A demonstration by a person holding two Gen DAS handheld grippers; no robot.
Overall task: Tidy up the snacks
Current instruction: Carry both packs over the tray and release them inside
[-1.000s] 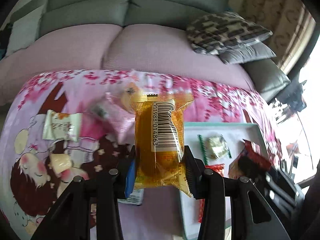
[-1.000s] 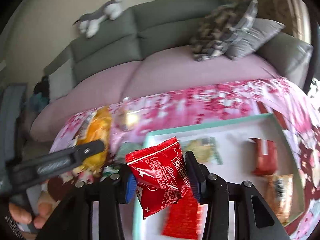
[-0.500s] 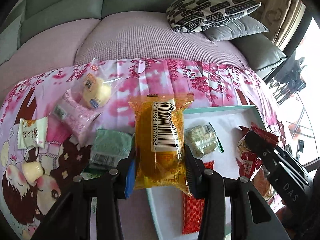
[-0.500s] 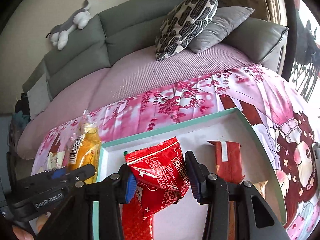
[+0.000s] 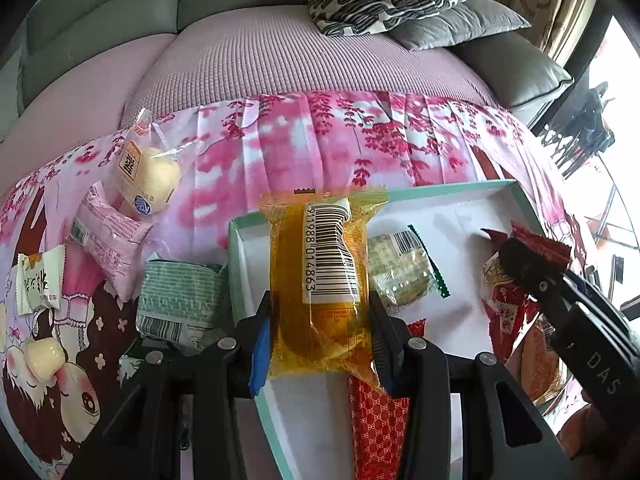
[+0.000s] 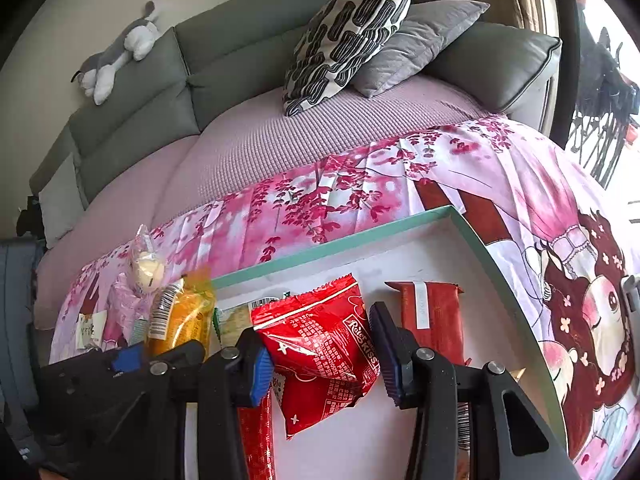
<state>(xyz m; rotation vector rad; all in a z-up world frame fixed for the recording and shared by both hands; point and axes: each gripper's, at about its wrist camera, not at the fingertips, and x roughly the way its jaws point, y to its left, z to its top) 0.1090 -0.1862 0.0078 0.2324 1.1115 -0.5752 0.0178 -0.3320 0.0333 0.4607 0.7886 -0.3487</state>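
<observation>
Left gripper [image 5: 320, 344] clenched on an orange snack packet [image 5: 320, 284], barcode label facing the camera, packet upright between the pads and hanging over the near-left corner of the teal-rimmed tray [image 5: 452, 189]. Right gripper [image 6: 320, 354] clenched on a crinkled red snack bag [image 6: 320, 344], held over the tray's white floor.

In the tray: a pale green-edged cracker packet [image 5: 402, 270] just right of the orange packet, a red patterned wrapper [image 5: 378, 428] near, a dark red bar [image 6: 434, 320] toward the right.

Left of the tray, on the pink cherry-blossom cloth [image 5: 312, 136]: a green brick-print packet [image 5: 180, 298] touching the tray wall, a pink packet [image 5: 108, 244], a clear-wrapped yellow bun [image 5: 148, 176] farther off, a small white candy packet [image 5: 40, 280] far left.

Beyond: a grey sofa [image 6: 224, 44] with a patterned cushion [image 6: 348, 32] and a plush toy [image 6: 116, 56].
</observation>
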